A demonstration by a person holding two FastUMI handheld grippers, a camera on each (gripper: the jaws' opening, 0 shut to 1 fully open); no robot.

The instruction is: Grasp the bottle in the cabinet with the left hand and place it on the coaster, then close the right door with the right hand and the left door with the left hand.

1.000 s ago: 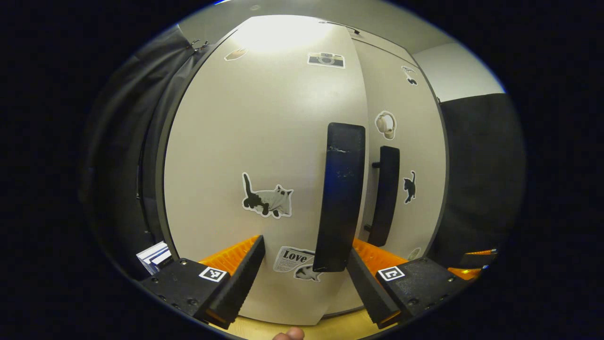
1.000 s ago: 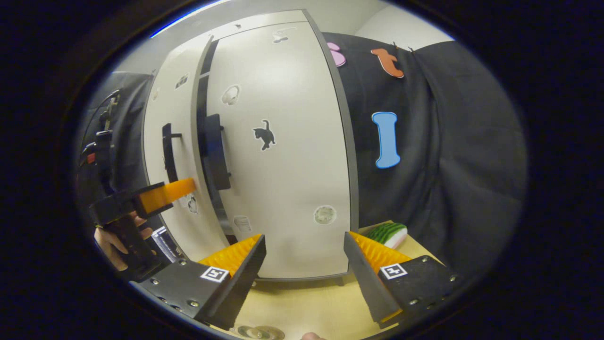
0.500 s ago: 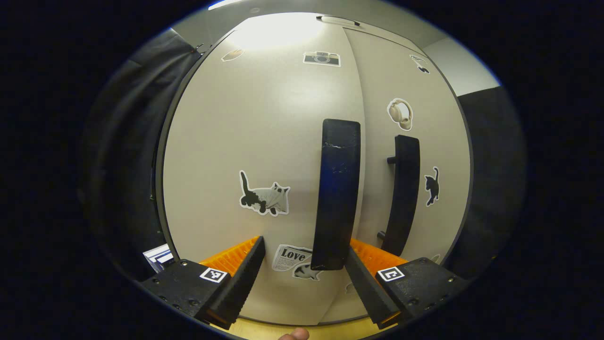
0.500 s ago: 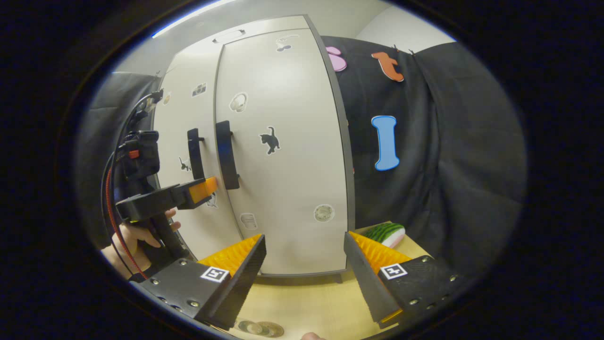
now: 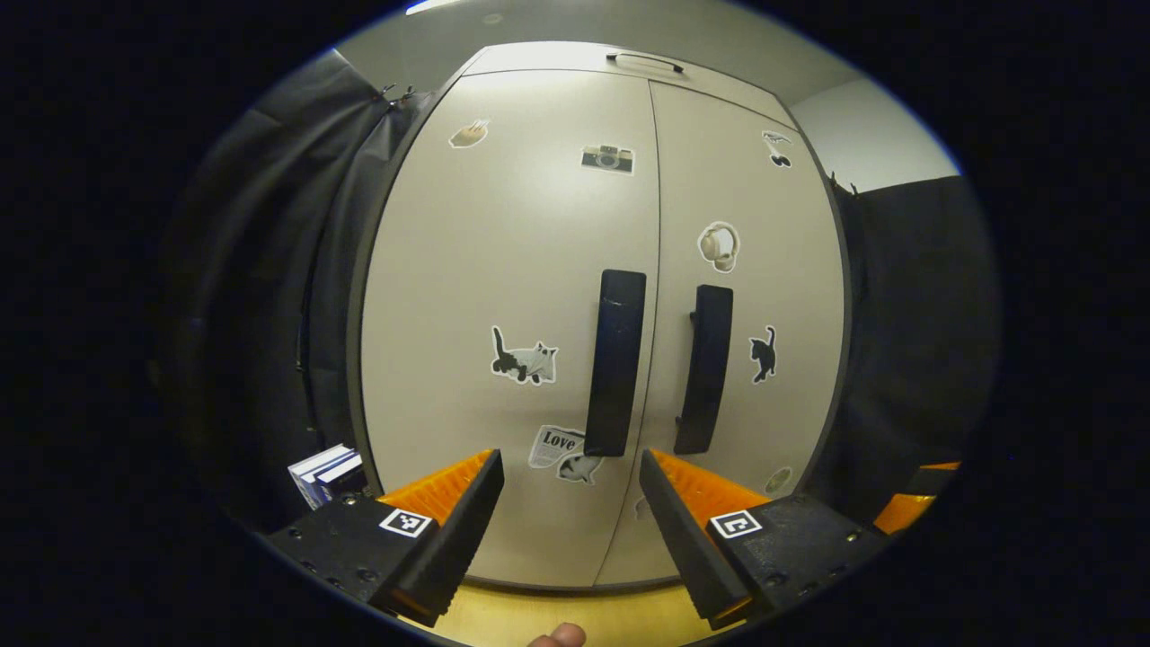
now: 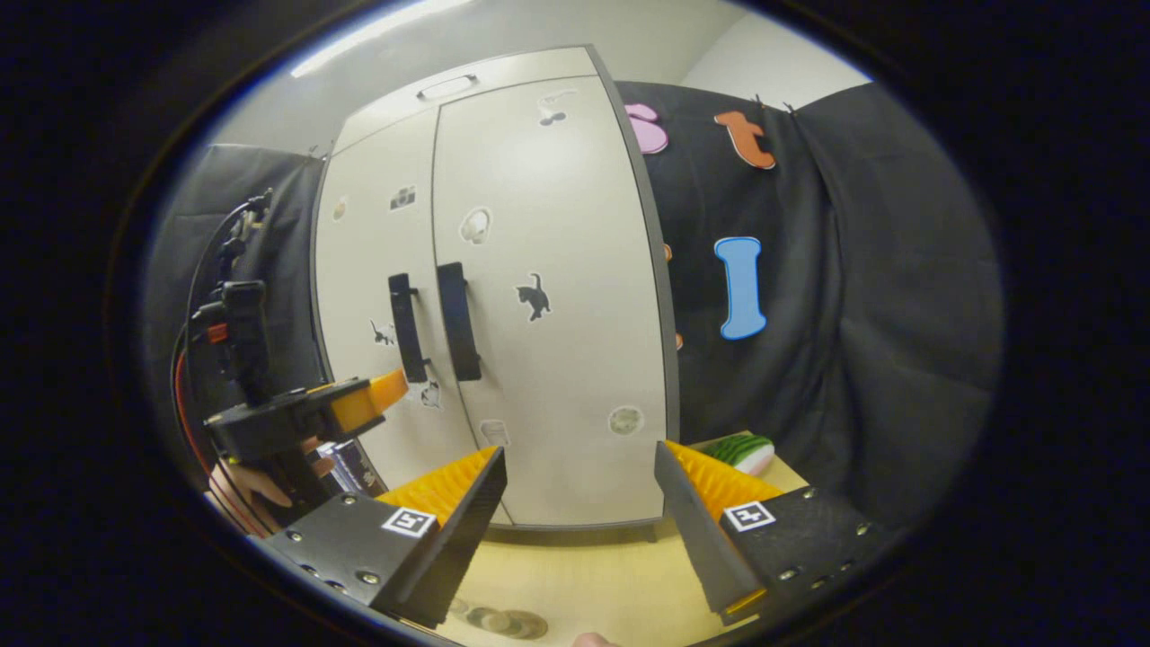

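Doors on the cabinet (image 5: 503, 270) look flush now: the left door (image 5: 521, 225) and right door (image 5: 746, 207) meet along one seam, their two handles (image 5: 615, 359) side by side. The left gripper (image 5: 570, 503) hangs just in front of them with its fingers spread apart and holding nothing; the right gripper (image 6: 579, 517) sits off to the right over the table (image 6: 584, 584), also spread and empty. The bottle is hard to make out; a clear round thing at the near table edge (image 6: 503, 622) may be it or the coaster, I cannot tell which. The risk I see is a door not latched and springing back out, or a finger catching a handle on withdrawal and dragging the door open. A second ago the left door stood ajar with its handle between the left fingers; now the seam is closed and the gripper has backed away.
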